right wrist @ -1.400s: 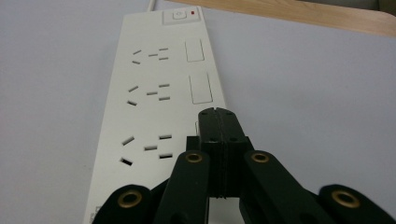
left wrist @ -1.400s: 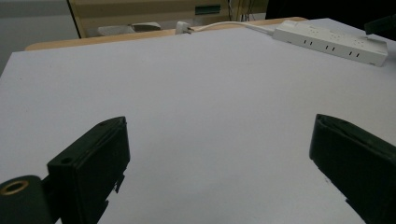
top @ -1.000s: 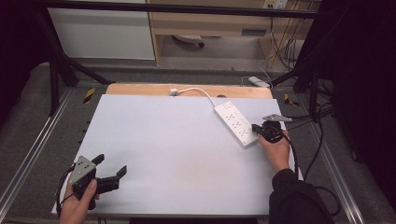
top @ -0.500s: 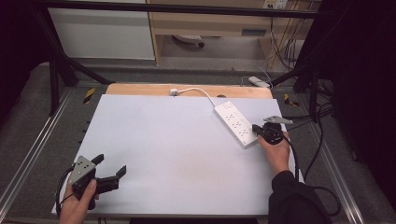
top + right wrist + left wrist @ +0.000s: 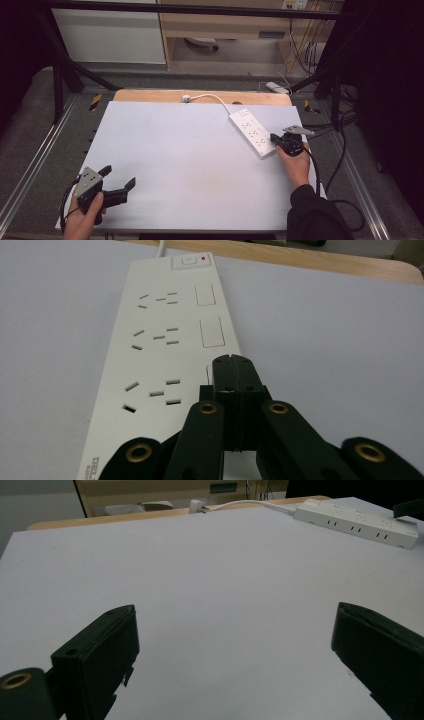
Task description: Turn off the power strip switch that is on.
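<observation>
Two grippers here. Left gripper [image 5: 120,182] sits spread wide at the counter's [image 5: 190,165] near-left corner. Right gripper [image 5: 234,371], jaws pressed together, hangs over the white power strip [image 5: 165,340] by the right edge.

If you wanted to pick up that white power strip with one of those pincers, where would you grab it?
Probably across the narrow width of the power strip, near its middle, coming down from above with open jaws. It lies flat on the table, long and slim, so its two long sides give parallel faces. I would avoid the end where the cord leaves.
</observation>
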Tool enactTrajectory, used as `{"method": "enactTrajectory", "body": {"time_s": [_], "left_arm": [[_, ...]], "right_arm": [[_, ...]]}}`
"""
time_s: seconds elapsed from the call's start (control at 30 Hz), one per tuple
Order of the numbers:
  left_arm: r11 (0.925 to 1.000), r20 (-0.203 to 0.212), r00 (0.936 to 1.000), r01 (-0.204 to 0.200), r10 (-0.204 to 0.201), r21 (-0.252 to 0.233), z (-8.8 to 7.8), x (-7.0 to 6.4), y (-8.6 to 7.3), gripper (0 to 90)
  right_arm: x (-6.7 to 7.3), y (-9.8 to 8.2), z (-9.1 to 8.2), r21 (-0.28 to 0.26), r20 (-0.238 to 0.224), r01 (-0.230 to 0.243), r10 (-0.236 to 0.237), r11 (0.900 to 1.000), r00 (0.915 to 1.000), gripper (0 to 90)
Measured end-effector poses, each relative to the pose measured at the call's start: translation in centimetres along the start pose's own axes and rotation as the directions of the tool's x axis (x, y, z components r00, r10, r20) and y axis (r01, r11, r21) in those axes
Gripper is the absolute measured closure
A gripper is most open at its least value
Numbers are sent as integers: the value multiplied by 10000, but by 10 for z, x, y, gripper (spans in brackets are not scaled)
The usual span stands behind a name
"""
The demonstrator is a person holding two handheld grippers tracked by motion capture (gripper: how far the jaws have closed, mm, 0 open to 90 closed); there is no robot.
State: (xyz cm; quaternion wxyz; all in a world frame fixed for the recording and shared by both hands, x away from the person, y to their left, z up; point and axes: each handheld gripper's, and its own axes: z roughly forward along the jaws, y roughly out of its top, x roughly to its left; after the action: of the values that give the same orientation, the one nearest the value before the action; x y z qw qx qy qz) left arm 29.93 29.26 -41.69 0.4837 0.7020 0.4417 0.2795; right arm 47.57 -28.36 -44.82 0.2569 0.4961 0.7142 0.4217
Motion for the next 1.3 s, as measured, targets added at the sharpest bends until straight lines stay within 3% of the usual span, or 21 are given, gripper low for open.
{"method": "enactTrajectory", "body": {"time_s": [0.47,0.5,0.6,0.7,1.3], "left_arm": [[9999,114,9999,108,-107,-51,0,0,0,50],[9999,108,9999,99,-99,-60,0,1,0,51],[9999,101,9999,92,-92,-58,0,0,0,50],[10000,95,9999,65,-65,-48,0,0,0,50],[10000,108,9999,32,-31,-48,0,0,0,50]], "right_arm": [[0,-6,-2,-320,143,-135,139,9994,9998,900],[0,-7,-2,-149,218,-129,132,9998,9997,900],[-3,-10,-3,-336,151,-337,342,9989,9993,900],[-1,-9,-4,-244,150,-3,7,9997,9999,900],[-1,-7,-3,-160,143,-269,271,9995,9995,900]]}}
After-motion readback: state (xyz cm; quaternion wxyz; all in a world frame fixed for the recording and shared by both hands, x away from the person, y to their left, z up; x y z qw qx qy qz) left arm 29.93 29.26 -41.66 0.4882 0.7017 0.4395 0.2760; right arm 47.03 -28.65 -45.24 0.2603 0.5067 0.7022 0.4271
